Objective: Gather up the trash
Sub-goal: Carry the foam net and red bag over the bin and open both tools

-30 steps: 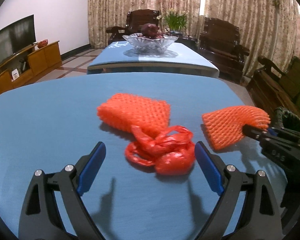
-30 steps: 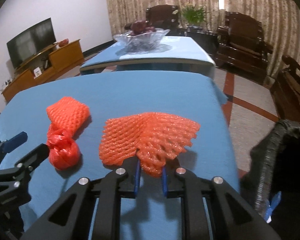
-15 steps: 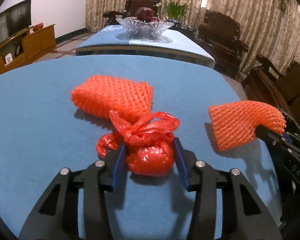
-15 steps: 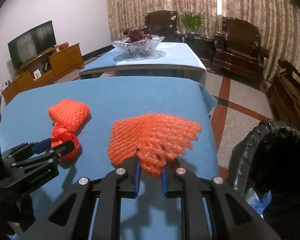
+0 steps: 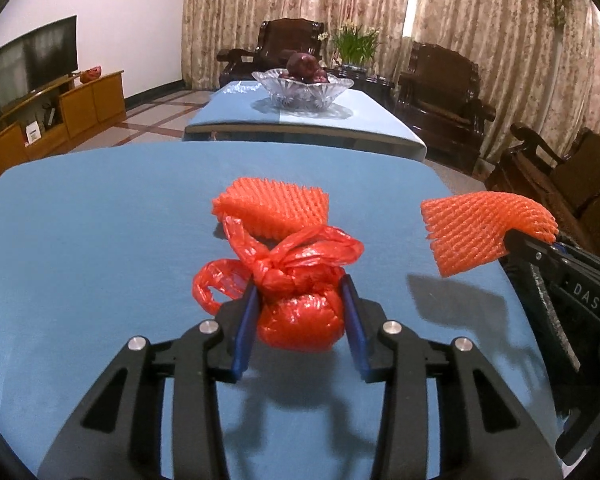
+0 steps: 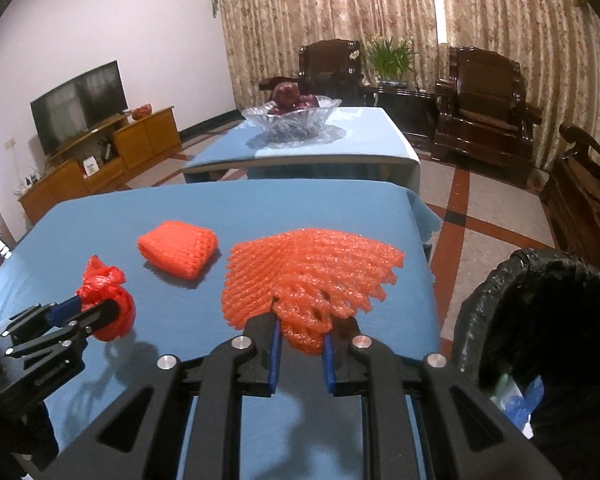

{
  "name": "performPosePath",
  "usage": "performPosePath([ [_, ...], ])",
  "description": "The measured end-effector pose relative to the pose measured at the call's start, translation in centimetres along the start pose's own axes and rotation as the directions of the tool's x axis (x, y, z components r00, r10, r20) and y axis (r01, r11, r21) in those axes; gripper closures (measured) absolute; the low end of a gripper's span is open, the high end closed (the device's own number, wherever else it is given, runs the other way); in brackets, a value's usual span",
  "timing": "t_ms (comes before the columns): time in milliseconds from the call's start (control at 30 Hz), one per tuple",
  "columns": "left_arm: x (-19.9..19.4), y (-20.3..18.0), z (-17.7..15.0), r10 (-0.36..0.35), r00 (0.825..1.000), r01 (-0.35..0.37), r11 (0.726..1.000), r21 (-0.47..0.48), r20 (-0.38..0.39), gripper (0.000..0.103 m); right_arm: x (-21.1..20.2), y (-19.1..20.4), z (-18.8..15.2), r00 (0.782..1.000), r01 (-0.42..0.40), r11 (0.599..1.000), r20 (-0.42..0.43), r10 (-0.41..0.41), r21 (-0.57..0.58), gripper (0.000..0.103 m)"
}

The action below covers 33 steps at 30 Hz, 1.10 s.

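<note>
My left gripper (image 5: 299,300) is shut on a knotted red plastic bag (image 5: 296,300) and holds it above the blue table (image 5: 100,240); the bag also shows in the right wrist view (image 6: 108,304). My right gripper (image 6: 300,334) is shut on an orange foam fruit net (image 6: 312,276), lifted off the table; that net shows at the right of the left wrist view (image 5: 484,232). A second orange foam net (image 5: 272,208) lies on the table beyond the bag, and it also shows in the right wrist view (image 6: 178,248).
A bin lined with a black bag (image 6: 540,320) stands off the table's right edge, with some trash inside. A second blue table carries a glass fruit bowl (image 6: 292,116). Dark wooden armchairs (image 6: 484,104) stand at the right, a TV cabinet (image 6: 100,160) at the left.
My left gripper closed on the red bag and lifted it off the table. My right gripper rose with the foam net; the bin came further into view.
</note>
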<state>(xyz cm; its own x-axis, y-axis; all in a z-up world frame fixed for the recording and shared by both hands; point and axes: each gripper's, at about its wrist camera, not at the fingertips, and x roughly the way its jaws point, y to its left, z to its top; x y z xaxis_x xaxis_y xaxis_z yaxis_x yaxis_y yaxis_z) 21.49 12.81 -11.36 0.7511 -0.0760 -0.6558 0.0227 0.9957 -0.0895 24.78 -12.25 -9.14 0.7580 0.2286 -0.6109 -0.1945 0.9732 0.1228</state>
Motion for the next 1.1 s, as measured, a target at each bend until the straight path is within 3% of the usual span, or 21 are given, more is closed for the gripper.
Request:
performPosePath([
  [567, -3.4, -3.6, 1.4, -0.045, 0.997, 0.043, 0.998, 0.044, 0.063, 0.066, -4.6, -1.0, 0.5, 0.998, 0.015, 1.0, 0.069, -0.015, 0.006, 0.087],
  [1100, -3.0, -13.3, 2.1, -0.202, 0.977, 0.191, 0.971, 0.143, 0.07, 0.066, -9.9, -9.5, -1.0, 0.976, 0.19, 0.978, 0.092, -0.198, 0.089, 0.087],
])
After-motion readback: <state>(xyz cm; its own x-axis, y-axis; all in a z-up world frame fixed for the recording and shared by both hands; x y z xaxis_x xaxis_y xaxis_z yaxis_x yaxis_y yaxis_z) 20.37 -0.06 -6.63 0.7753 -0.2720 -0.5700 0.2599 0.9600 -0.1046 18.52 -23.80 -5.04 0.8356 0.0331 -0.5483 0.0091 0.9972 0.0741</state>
